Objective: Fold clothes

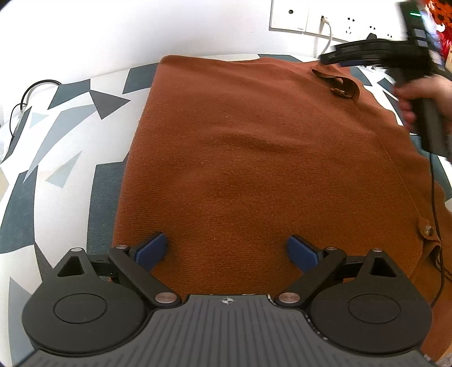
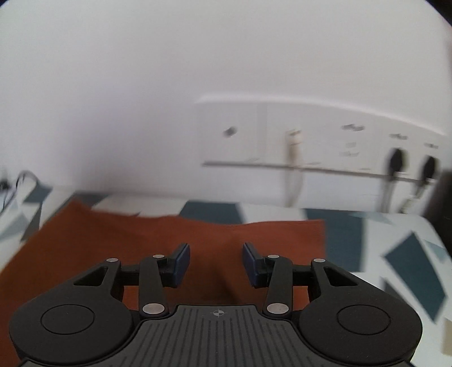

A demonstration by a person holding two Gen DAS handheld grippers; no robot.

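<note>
Both tongs gape empty: left tongs (image 1: 226, 251) over the rust knit garment's (image 1: 254, 158) near hem, right tongs (image 2: 216, 262) above its far edge. Best pinch both layers at the corners, then fold evenly over the patterned desk (image 1: 56, 158).

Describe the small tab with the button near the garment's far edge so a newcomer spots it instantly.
Start from the rust-orange garment spread on the geometric-patterned surface. Follow its seam toward the wall outlets. The button tab is a curled flap of the same fabric, the only raised piece at that end.
</note>
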